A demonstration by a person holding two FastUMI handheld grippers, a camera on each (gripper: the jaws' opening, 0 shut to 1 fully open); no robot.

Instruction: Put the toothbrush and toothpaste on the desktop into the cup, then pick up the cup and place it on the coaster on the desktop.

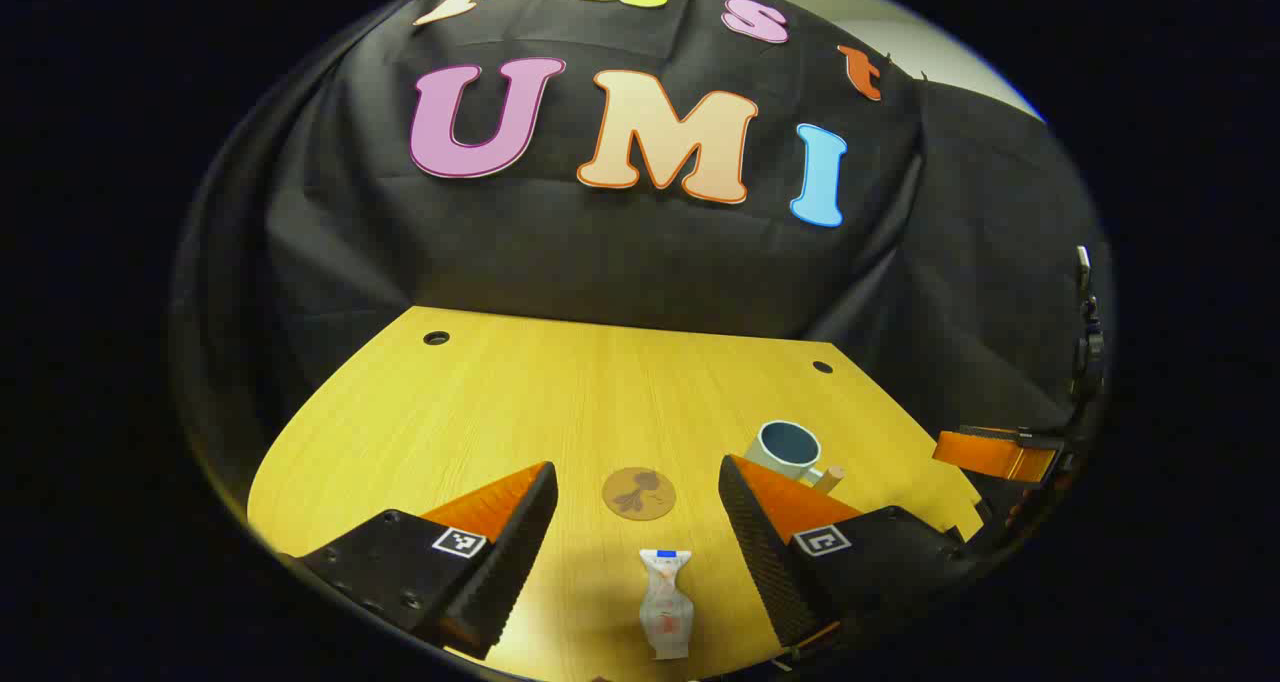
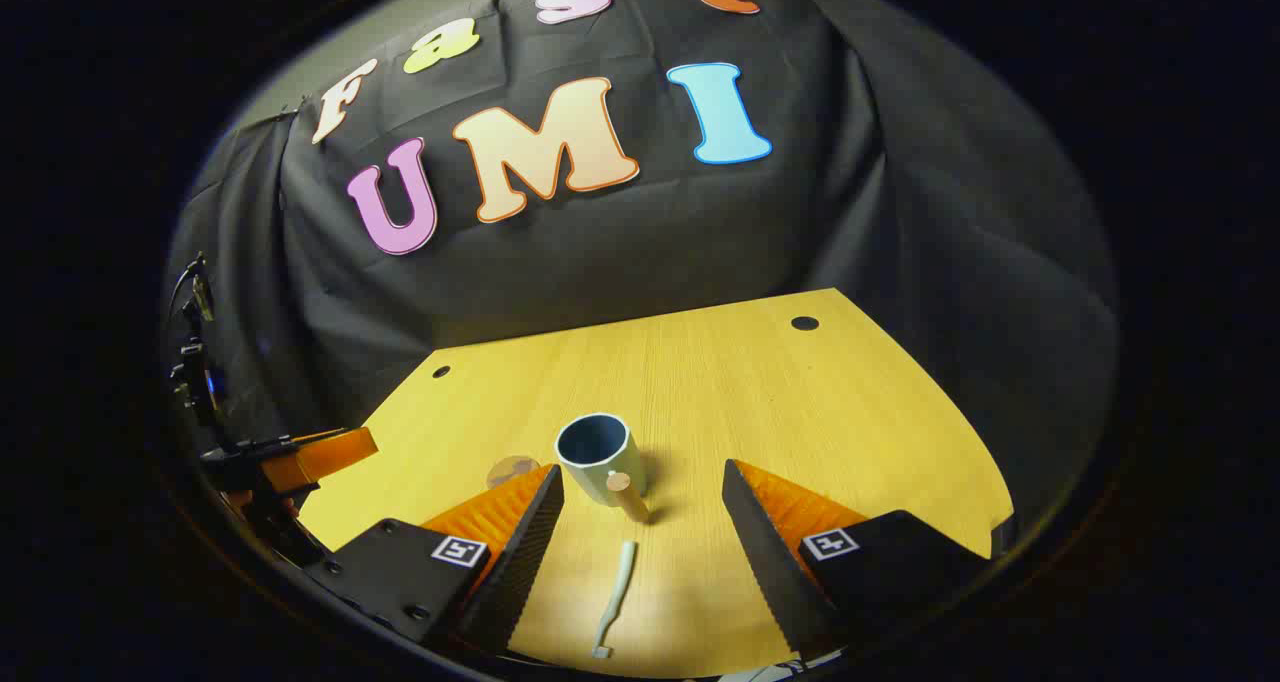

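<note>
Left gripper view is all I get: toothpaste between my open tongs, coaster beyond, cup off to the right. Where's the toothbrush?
Observer: The toothbrush lies flat on the desk between the right tongs, in front of the cup.
Operator: Anything in the cup yet?
Observer: No, its inside looks bare from the right gripper view.
Operator: Are the right tongs gripping anything?
Observer: No, they're open, with the toothbrush lying loose between them.

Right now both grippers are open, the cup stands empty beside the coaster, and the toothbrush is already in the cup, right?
Not quite: the toothbrush lies flat on the desktop in front of the cup, as the right gripper view shows. The rest holds.
</note>
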